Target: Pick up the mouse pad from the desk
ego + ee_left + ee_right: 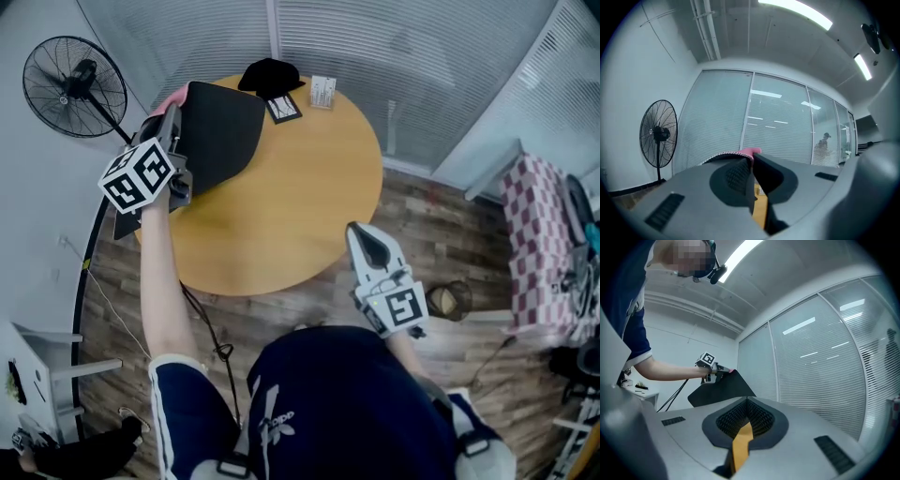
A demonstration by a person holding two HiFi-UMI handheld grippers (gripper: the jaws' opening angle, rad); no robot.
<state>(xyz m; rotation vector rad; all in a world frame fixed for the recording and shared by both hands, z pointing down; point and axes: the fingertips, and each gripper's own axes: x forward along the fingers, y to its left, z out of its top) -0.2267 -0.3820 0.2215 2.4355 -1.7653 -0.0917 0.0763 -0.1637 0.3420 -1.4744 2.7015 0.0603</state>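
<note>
Holding the mouse pad (225,131) by its left border, the left gripper (172,120) has both jaws clamped on the thin sheet. A pink rim of the pad comes out between them in the left gripper view. The pad is lifted over the far left part of the round table (309,197). I cannot say for sure whether its lower right corner touches the table top.

The pad looks light and soft. Its free side bends downward toward the table, so it will flap and can slide out if the grip is only on the very rim. A deeper hold near the middle of one border seems safer to me. Its long axis runs from the near left edge of the table toward the far edge, along the gripper, and the black face is tilted toward the table centre.

The right gripper (368,246) waits at the near right edge of the table, its jaws apparently together with nothing between them.
</note>
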